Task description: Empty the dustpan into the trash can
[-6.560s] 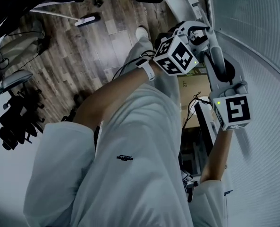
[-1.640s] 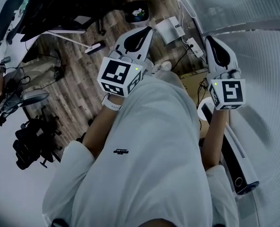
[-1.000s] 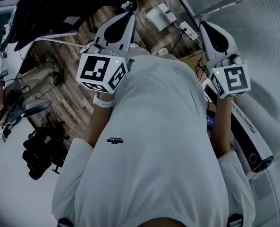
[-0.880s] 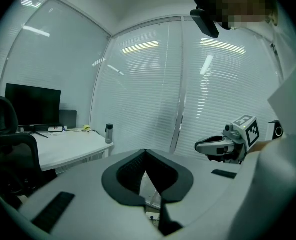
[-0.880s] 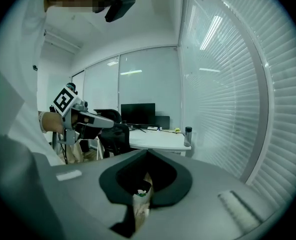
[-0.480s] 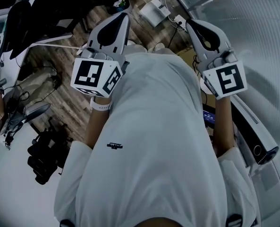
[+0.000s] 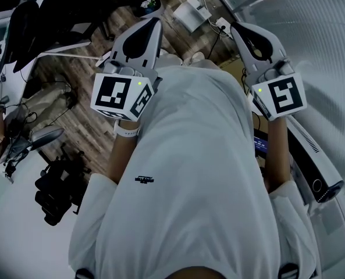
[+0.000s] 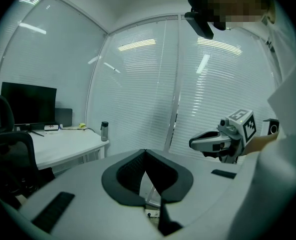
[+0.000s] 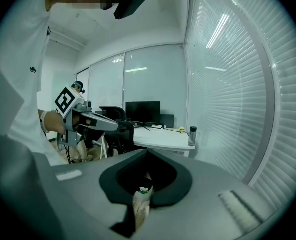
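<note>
Head view: the left gripper (image 7: 152,23) and right gripper (image 7: 239,28) are both closed and empty, held out side by side over the wood floor (image 7: 91,92). A dark bin (image 7: 146,3), probably the trash can, stands on the far floor just beyond the left gripper's tip, so the left hand is nearer. No dustpan can be identified with certainty. Left gripper view: jaws together with nothing between them, a desk (image 8: 68,143) at left and blinds (image 8: 148,84) ahead. Right gripper view: jaws together, nothing gripped, with blinds (image 9: 237,84) filling the right side.
</note>
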Demonstrator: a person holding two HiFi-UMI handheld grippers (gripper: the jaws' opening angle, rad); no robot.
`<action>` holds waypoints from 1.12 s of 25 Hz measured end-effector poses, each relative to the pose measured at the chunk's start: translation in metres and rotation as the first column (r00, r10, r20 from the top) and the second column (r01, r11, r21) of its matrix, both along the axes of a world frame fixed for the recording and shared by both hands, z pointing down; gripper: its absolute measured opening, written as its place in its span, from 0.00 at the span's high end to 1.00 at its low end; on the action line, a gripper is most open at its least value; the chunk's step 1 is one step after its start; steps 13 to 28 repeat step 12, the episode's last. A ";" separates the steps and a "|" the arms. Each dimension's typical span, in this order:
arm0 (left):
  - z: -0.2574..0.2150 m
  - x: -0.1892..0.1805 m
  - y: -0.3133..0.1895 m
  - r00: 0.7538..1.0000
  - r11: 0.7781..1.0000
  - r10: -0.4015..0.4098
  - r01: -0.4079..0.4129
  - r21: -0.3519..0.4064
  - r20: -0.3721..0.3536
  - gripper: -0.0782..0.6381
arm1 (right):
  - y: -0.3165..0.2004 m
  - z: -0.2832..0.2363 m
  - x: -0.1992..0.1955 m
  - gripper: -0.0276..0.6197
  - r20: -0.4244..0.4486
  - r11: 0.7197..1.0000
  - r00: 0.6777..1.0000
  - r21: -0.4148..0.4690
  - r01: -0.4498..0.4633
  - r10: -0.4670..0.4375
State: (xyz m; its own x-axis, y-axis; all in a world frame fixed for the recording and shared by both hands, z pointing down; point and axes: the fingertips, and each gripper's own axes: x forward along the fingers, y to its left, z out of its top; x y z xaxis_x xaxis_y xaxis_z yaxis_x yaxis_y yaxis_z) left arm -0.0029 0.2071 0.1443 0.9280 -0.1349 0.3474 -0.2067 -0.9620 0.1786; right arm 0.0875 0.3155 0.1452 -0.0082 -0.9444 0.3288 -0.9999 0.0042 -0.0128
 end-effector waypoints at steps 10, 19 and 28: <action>0.003 0.002 0.011 1.000 1.000 0.001 -0.001 -0.009 -0.005 0.88 | 0.012 0.000 0.002 0.94 -0.020 1.000 1.000 0.000 0.021 -0.021; 0.003 0.003 0.014 1.000 1.000 0.002 -0.002 -0.012 -0.004 0.88 | 0.014 0.000 0.004 0.94 -0.022 1.000 1.000 -0.004 0.018 -0.018; 0.003 0.003 0.014 1.000 1.000 0.002 -0.002 -0.012 -0.004 0.88 | 0.014 0.000 0.004 0.94 -0.022 1.000 1.000 -0.004 0.018 -0.018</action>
